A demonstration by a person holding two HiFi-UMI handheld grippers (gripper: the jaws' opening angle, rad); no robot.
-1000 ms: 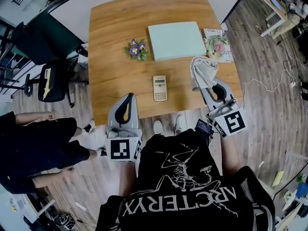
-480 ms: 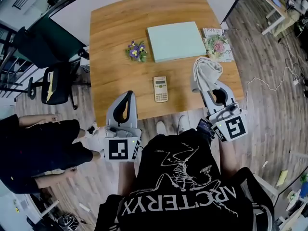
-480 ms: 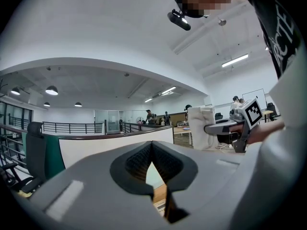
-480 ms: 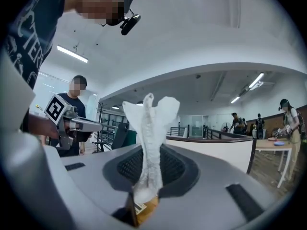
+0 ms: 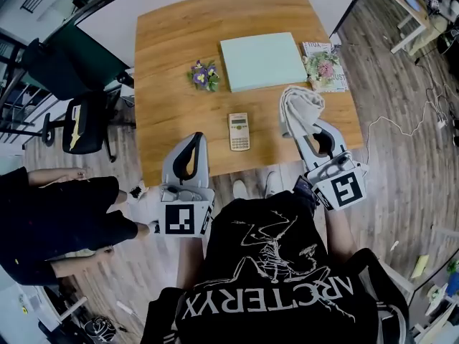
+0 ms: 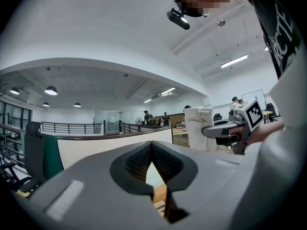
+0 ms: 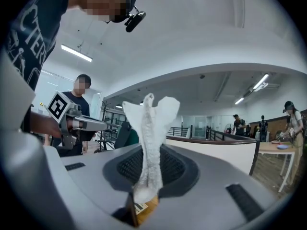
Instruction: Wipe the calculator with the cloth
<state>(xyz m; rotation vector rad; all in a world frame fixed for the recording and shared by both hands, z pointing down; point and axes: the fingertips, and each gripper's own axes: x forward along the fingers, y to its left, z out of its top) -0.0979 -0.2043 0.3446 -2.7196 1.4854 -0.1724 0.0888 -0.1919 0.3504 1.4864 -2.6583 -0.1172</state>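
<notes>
We have the cloth [image 5: 297, 106] pinched in the right gripper [image 7: 148, 169], apparently held clear of the table [image 5: 165, 63], the left gripper [image 6: 152, 150] closed on nothing (idle), so the calculator [image 5: 238, 131], lying mid-table, awaits wiping.

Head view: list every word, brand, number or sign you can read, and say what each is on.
"ARC'TERYX": on the back of the person's black shirt, upside down in this view.
Too small to read: the cover lettering on the magazine.
Too small to read: the key and brand print on the calculator.
No words: the marker cubes carry only black-and-white square patterns.
</notes>
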